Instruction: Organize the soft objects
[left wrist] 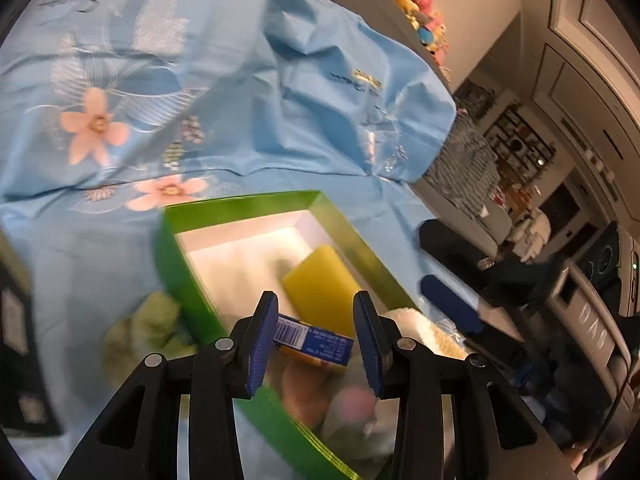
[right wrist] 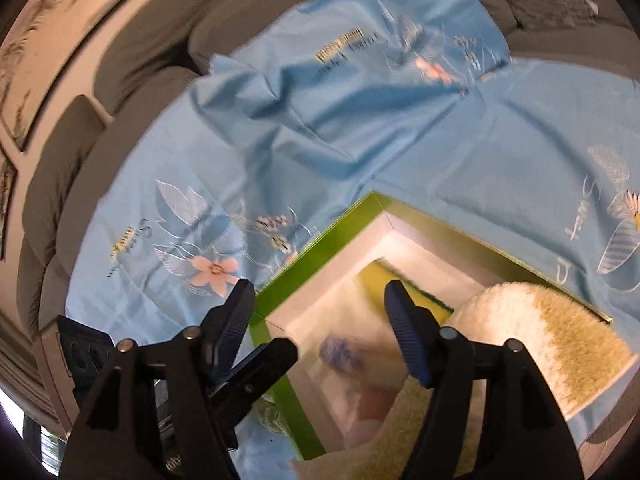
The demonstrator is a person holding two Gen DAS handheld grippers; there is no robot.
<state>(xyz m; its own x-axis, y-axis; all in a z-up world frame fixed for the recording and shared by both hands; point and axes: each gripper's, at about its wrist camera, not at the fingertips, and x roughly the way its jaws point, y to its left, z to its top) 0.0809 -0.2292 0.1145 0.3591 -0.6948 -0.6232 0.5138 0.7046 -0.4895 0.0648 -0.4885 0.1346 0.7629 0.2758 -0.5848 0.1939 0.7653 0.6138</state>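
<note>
Left gripper (left wrist: 315,334) hangs released over the green box (left wrist: 188,276); right gripper (right wrist: 320,330) gapes empty too. Inside the box lie a yellow sponge (left wrist: 320,280) and packet (left wrist: 316,342), gathered there; fluffy towel (right wrist: 540,332) drapes its rim.

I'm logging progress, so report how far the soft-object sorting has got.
Done: a yellow sponge lies inside the green box. A cream fluffy towel drapes over the box's edge, only partly in.

In hand: the left tool sits open around a small blue packet over the box, apparently just releasing it. The right tool is open and empty.

Left: a green soft item lies outside the box on the blue cloth.
</note>
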